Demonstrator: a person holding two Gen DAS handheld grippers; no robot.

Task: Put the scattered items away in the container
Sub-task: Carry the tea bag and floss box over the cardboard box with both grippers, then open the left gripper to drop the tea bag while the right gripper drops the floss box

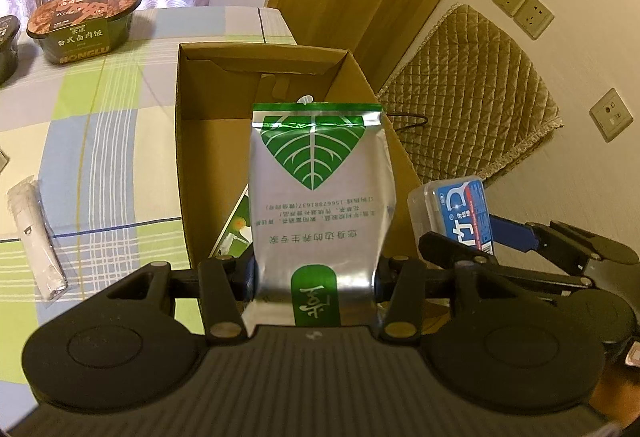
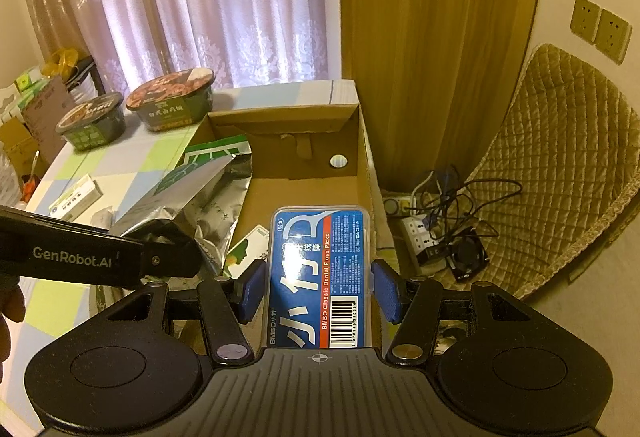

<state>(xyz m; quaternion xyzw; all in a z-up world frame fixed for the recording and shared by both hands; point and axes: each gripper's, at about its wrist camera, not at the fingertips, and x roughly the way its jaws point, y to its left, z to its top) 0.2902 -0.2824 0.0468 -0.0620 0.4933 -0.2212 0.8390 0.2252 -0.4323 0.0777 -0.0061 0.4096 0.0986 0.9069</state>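
Left wrist view: the left gripper is pinching a silver pouch with a green leaf print by its bottom end, holding it over the open cardboard box. At 10 o'clock on the checked tablecloth sits 1 instant bowl, and a wrapped white thing lies at 9 o'clock. The floss box shows up at 3 o'clock.

Right wrist view: the right gripper has its blue pads clamped on a blue floss pick box, also over the cardboard box, near its right wall. 2 bowls wait at 10 o'clock, and a small carton at 9.

My worry: both grippers crowd the same opening, so they could bump each other. The pouch is slick foil and could slide out crooked, while the floss box hangs close enough to the wall to land on the rim and tip outside toward the cables.
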